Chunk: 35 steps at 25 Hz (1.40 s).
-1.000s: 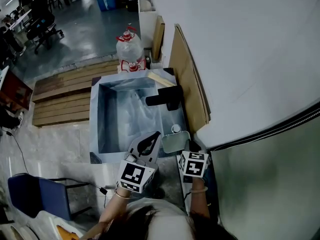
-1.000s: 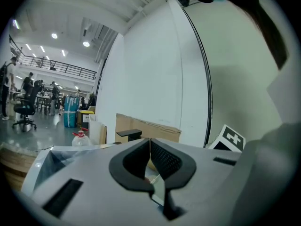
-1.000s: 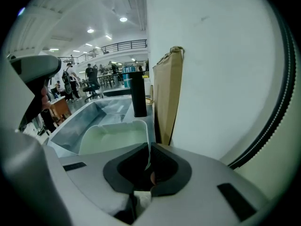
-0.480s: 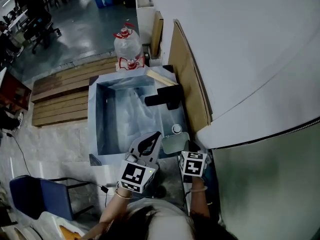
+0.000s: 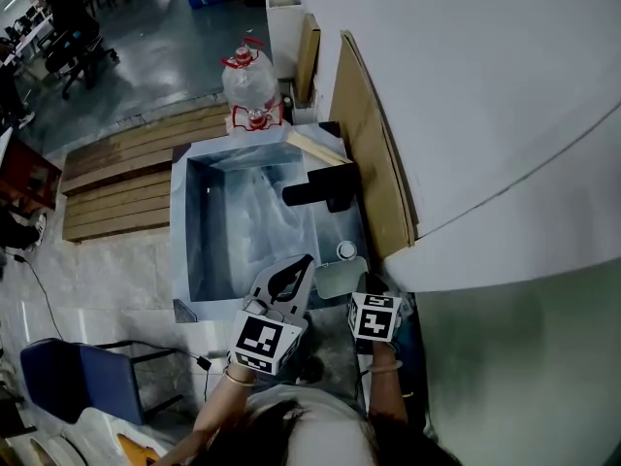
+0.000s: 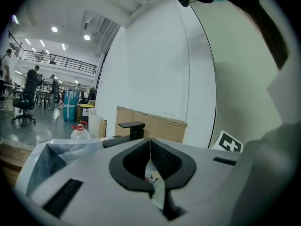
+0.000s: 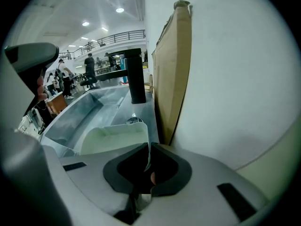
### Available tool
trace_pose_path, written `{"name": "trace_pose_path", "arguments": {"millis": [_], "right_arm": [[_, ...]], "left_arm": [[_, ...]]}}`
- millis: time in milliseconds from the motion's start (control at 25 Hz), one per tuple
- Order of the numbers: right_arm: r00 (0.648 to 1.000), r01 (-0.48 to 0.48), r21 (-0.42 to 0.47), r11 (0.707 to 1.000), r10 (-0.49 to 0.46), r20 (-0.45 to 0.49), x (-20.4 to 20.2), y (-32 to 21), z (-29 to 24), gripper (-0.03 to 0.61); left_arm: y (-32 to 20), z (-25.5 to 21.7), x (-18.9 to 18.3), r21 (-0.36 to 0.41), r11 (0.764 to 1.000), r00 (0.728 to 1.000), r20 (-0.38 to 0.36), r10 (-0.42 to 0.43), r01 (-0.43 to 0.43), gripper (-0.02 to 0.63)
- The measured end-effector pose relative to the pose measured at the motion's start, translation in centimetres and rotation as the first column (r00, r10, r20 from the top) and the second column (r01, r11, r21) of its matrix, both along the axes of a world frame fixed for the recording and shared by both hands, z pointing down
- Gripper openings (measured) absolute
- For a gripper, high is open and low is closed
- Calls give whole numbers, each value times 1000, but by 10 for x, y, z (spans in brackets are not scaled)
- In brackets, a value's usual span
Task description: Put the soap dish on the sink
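nearby, faucet (image 5: 320,190) and cardboard (image 5: 374,163), right tongs (image 7: 147,155) pinching soap dish (image 7: 113,138), left tongs (image 6: 150,149) closed

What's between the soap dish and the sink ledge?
Nothing visible. The right hand-held gripper holds the soap dish by its rim at the sink ledge; a small round knob sits just beyond it, before the faucet.

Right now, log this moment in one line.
phase: placing | right gripper: shut on soap dish rim | dish: over sink ledge near faucet, contact unclear | left gripper: shut, empty
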State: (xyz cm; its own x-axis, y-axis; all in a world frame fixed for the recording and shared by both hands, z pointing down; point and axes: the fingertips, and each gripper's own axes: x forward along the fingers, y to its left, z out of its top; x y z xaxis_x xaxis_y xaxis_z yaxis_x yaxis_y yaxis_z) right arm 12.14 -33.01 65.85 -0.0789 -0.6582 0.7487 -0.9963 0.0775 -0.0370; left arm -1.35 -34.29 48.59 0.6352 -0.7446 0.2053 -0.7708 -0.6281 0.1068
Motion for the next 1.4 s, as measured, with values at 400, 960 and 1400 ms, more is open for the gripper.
{"name": "trace_pose_path", "arguments": {"millis": [400,960,1400], "right_arm": [[999,-31,-11,999,31,23,1,2,5,35],[999,-27,29,999,26,23,0,8,-8,40],[999,-26,92,995,23,34,0,25,-34,43]], "left_arm": [[1,1,-1,-6,1000,1000,-3,-4,4,9],[14,-9,-5,20,1000,1000,7,-19,19,9],[41,-29,-6,61,998,1000,-4,-31,31,9]]}}
